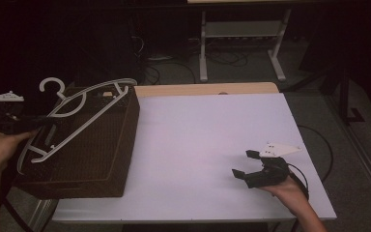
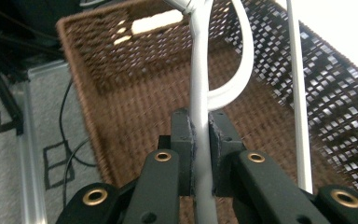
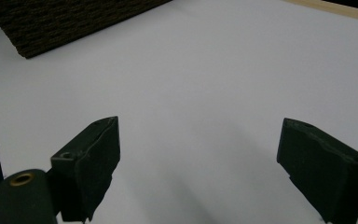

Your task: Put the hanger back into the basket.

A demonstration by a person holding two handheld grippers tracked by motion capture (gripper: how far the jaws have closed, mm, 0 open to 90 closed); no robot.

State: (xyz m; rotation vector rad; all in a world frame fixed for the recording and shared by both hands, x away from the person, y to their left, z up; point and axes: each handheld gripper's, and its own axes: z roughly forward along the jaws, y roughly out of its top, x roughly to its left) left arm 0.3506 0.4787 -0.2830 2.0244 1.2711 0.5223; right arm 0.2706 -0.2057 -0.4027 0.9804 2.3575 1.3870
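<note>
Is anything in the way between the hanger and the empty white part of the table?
Nothing visible. The left gripper holds the white hanger above the brown basket; the white tabletop beside it lies bare up to the open right gripper.

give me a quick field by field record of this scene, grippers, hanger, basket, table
left gripper: shut on the hanger, jaws clamped on one of its white bars
right gripper: open, holding nothing, over the near right part of the table
hanger: white plastic, held over the basket, hook toward the far left
basket: brown woven, rectangular, at the table's left edge
table: white top with a wooden strip along the far edge
hands: one on each gripper, coming in from the near side
</note>
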